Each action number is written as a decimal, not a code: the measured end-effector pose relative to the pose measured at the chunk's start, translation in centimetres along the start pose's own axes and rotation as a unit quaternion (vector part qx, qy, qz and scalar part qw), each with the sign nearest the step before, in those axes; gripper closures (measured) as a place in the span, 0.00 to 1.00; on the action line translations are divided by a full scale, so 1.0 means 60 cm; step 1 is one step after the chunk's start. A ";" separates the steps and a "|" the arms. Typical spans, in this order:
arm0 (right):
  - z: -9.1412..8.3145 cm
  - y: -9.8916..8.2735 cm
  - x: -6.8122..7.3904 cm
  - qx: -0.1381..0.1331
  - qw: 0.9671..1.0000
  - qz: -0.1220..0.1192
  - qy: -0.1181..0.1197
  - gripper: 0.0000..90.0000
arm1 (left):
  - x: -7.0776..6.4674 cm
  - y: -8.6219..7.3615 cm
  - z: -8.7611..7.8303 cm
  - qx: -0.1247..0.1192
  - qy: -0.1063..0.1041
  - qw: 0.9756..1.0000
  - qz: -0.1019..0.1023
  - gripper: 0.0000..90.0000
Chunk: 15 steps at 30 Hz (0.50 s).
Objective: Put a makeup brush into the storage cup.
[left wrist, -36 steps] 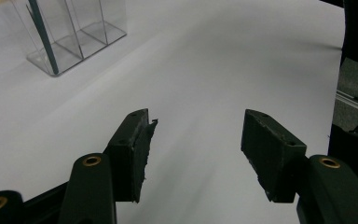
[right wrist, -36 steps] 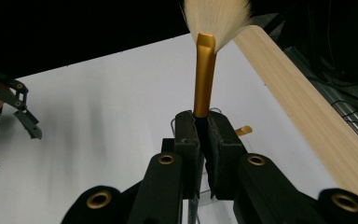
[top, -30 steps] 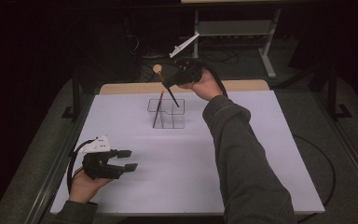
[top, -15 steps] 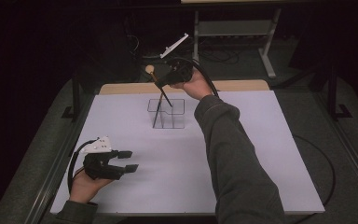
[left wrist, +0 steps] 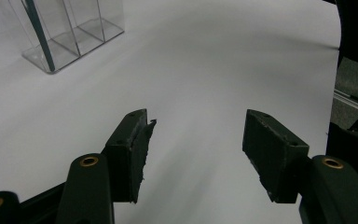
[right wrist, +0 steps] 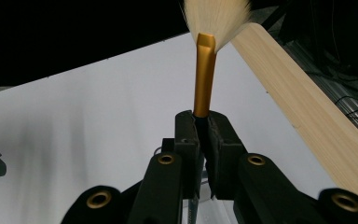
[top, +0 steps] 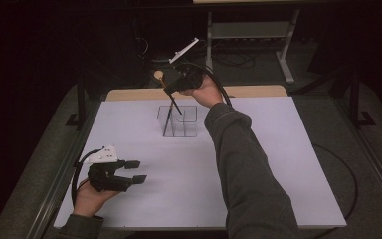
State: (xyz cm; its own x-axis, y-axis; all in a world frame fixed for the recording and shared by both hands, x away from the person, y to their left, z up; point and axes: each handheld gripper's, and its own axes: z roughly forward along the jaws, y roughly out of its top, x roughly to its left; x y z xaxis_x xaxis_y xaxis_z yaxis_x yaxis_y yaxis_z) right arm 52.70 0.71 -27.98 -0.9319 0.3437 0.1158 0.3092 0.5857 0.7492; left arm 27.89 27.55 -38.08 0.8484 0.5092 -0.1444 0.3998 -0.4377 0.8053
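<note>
I count one makeup brush (right wrist: 205, 74), one clear organizer (top: 178, 121) with several compartments, and two grippers. A dark slim stick (top: 168, 122) already leans inside the organizer, so that makes two long things in all.

My right gripper (right wrist: 204, 123) is clamped tight on the brush, its jaws pressed together around the dark handle just below the gold ferrule. In the right gripper view the pale bristles fan out at the top, so the brush's long axis runs straight out along the jaws, bristle end away from the hand. In the high view the brush slants: bristle end up and to the left, the dark handle running down and right toward the organizer's back compartments, tip just over or inside them; I cannot tell which.

My right arm stretches far across the white table (top: 278, 169), sleeve long, hand raised above the organizer near the far wooden edge (top: 248, 91).

My left gripper (top: 138, 171) rests low near the table's front left, pointing right, jaws standing apart with nothing between them, well apart from the organizer.
</note>
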 end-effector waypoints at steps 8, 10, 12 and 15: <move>0.006 -0.004 -0.002 -0.001 1.000 0.006 -0.001 0.92 | 0.002 0.000 -0.001 0.000 0.001 1.000 0.005 0.45; 0.007 -0.005 -0.004 -0.001 1.000 0.006 -0.004 0.92 | 0.002 -0.001 -0.001 0.000 0.000 1.000 0.005 0.45; 0.008 -0.006 -0.004 0.000 1.000 0.007 -0.002 0.92 | 0.002 -0.001 -0.001 0.000 0.000 1.000 0.005 0.45; 0.009 -0.008 -0.005 -0.002 1.000 0.007 -0.005 0.92 | 0.002 -0.001 -0.001 -0.001 -0.001 1.000 0.004 0.45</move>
State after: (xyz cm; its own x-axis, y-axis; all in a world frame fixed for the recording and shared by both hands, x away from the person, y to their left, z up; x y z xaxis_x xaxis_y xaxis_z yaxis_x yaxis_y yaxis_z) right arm 52.94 0.73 -28.73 -0.9259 0.3582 0.1196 0.3207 0.5786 0.7500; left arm 27.93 27.67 -38.09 0.8521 0.5046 -0.1387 0.3921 -0.4401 0.8078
